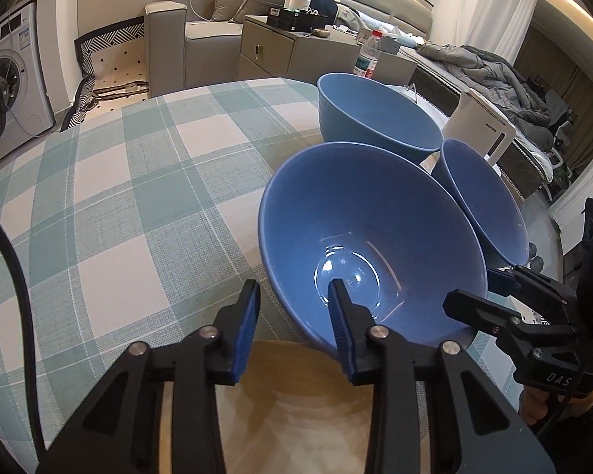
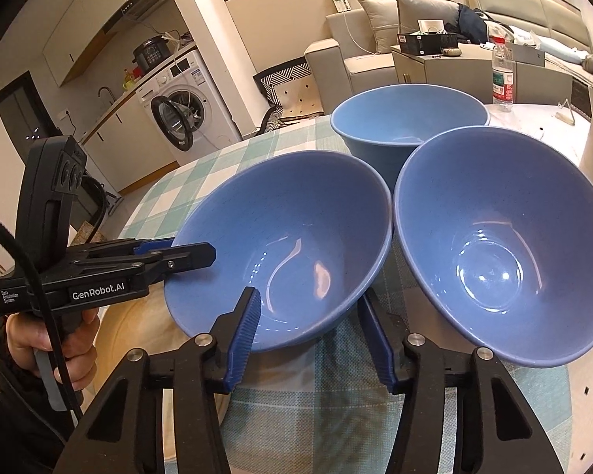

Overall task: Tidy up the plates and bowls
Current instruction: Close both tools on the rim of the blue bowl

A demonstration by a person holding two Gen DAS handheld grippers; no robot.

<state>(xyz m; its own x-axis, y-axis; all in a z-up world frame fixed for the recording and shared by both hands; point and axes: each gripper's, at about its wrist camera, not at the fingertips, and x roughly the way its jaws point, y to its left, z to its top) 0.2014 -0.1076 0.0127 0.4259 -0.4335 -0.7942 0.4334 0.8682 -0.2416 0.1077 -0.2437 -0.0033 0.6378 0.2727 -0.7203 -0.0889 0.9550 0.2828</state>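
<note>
Three blue bowls stand close together on the checked tablecloth [image 1: 118, 197]. The nearest wide bowl [image 1: 375, 217] [image 2: 296, 229] has both grippers at its rim. My left gripper [image 1: 294, 296] [image 2: 189, 251] straddles its wall, one finger inside and one outside, and cloth shows between the outer pad and the wall. My right gripper [image 2: 310, 308] [image 1: 472, 288] straddles the opposite part of the rim with a wide gap, its outer finger partly hidden under the bowl. A second wide bowl [image 2: 502, 237] [image 1: 482, 205] touches it. A deeper bowl [image 2: 407, 118] [image 1: 375, 114] stands behind.
A tan round plate [image 1: 288, 395] lies under my left gripper at the table's near edge. A white kettle [image 1: 482, 126] and a water bottle [image 2: 502, 75] stand beyond the bowls. A hand [image 2: 59, 339] holds the left gripper. A sofa and a washing machine are behind the table.
</note>
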